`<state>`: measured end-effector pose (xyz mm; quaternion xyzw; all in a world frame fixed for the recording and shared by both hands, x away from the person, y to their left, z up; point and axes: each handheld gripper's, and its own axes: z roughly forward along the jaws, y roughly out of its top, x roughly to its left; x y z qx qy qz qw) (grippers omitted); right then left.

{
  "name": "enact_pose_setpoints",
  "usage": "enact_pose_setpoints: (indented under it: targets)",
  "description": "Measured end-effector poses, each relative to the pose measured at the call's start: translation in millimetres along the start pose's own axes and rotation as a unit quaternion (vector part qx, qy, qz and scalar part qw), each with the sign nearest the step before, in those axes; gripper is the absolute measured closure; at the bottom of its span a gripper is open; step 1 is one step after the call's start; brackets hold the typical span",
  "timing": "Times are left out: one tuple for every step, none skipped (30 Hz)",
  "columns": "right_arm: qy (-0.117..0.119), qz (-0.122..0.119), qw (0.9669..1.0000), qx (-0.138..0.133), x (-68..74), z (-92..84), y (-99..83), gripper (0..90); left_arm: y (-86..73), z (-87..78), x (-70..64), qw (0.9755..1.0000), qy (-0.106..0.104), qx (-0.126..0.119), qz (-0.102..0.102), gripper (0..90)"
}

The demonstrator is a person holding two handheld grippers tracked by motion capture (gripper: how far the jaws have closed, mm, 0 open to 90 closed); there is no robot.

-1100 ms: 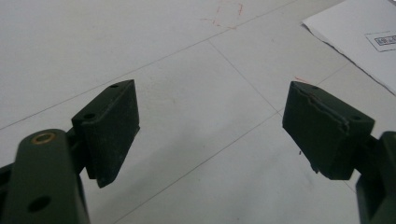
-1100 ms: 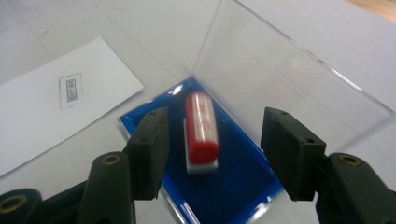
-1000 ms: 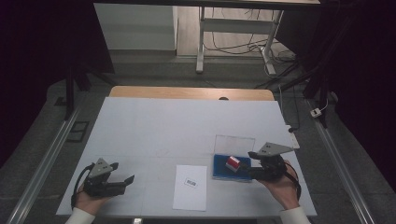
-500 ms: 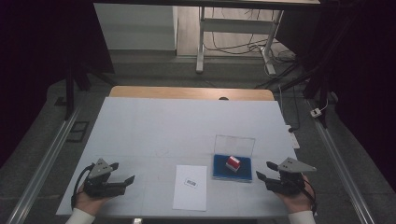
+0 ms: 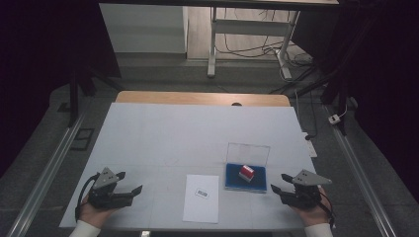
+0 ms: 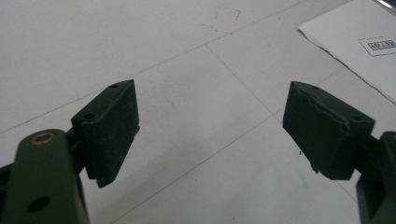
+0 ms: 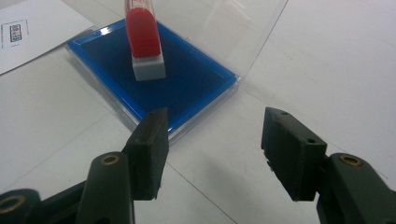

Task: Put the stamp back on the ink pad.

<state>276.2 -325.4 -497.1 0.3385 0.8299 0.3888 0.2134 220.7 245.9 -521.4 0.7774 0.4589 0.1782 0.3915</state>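
since the earlier frame the right gripper (image 5: pixel 282 190) has pulled back off the red stamp (image 5: pixel 246 173) toward the table's near right corner; the left gripper (image 5: pixel 132 191) has kept its place. the stamp stands upright on the blue ink pad (image 5: pixel 233 180), whose clear lid (image 5: pixel 248 152) stands open behind it. bare table (image 5: pixel 197 128) lies beyond, a paper sheet (image 5: pixel 201 205) lies between the 2 grippers. both grippers' jaws stand apart, holding nothing; the right gripper's jaws sit just off the pad's corner.

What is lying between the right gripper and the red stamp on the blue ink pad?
Nothing but bare table and the blue ink pad surface; the right gripper view shows it, right gripper to red stamp.
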Motion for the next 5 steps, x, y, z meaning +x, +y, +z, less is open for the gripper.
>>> enact_pose_setpoints:
  targets:
    - [0.000, 0.000, 1.0000, -0.002, 0.2, 0.0, 0.1, 41.6, 0.0, 0.0, 0.0, 1.0000, 0.000, 0.000, 0.000, 18.7]
    - [-0.001, -0.002, 1.0000, -0.001, 0.3, -0.4, 0.3, 41.5, 0.0, 0.0, 0.1, 1.0000, 0.000, 0.000, 0.000, 18.7]
    - [-0.001, -0.001, 1.0000, -0.002, 0.6, -0.4, 0.5, 41.5, 0.1, -0.1, 0.1, 1.0000, 0.000, 0.000, 0.000, 18.7]
    - [0.000, -0.001, 1.0000, -0.003, 0.6, -0.4, 0.6, 41.5, 0.1, -0.1, 0.2, 1.0000, 0.000, -0.001, -0.001, 18.7]
    - [0.000, -0.001, 1.0000, -0.003, 0.6, -0.5, 0.7, 41.5, 0.2, 0.0, 0.3, 1.0000, 0.000, -0.001, -0.001, 18.7]
